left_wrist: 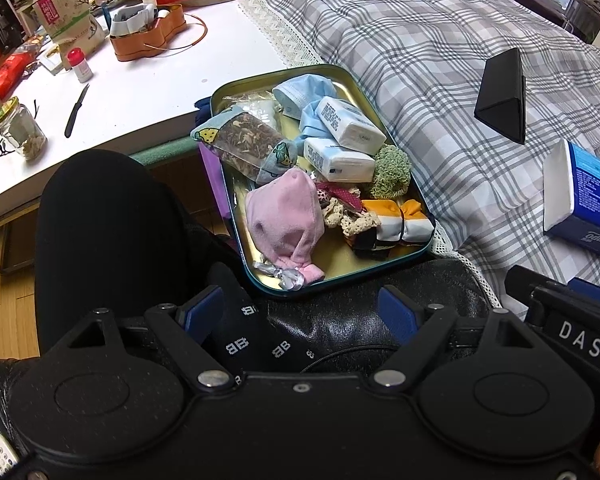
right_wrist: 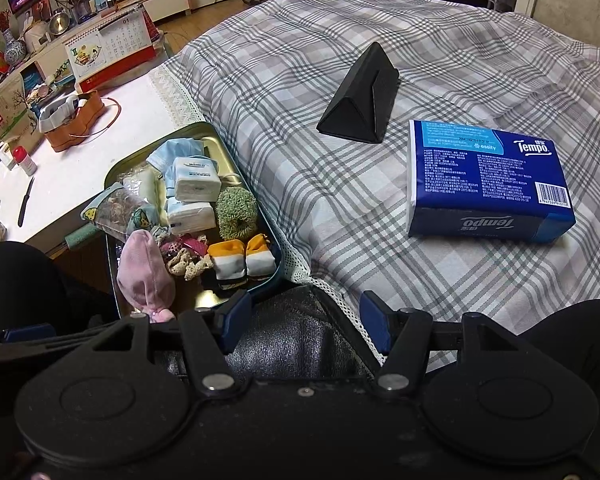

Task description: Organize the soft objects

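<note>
A teal metal tray (left_wrist: 340, 266) sits at the edge of the plaid cover, just beyond both grippers. It holds a pink pouch (left_wrist: 284, 216), two small tissue packs (left_wrist: 348, 120), a green scrunchie (left_wrist: 392, 172), a blue face mask (left_wrist: 304, 88), a herb sachet (left_wrist: 244, 144), lace bits (left_wrist: 352, 216) and an orange-striped cloth bundle (left_wrist: 396, 220). A large blue Tempo tissue pack (right_wrist: 484, 176) lies on the cover to the right. My left gripper (left_wrist: 300, 312) hangs open over black leather and dark fabric. My right gripper (right_wrist: 305, 324) is also open, holding nothing.
A black triangular case (right_wrist: 360, 100) stands on the plaid cover (right_wrist: 340, 208) behind the Tempo pack. On the white table (left_wrist: 148, 92) at left are a black knife (left_wrist: 76, 110), a glass jar (left_wrist: 20, 128), an orange box (left_wrist: 148, 36) and a calendar. A person's knee (left_wrist: 100, 232) in black is at left.
</note>
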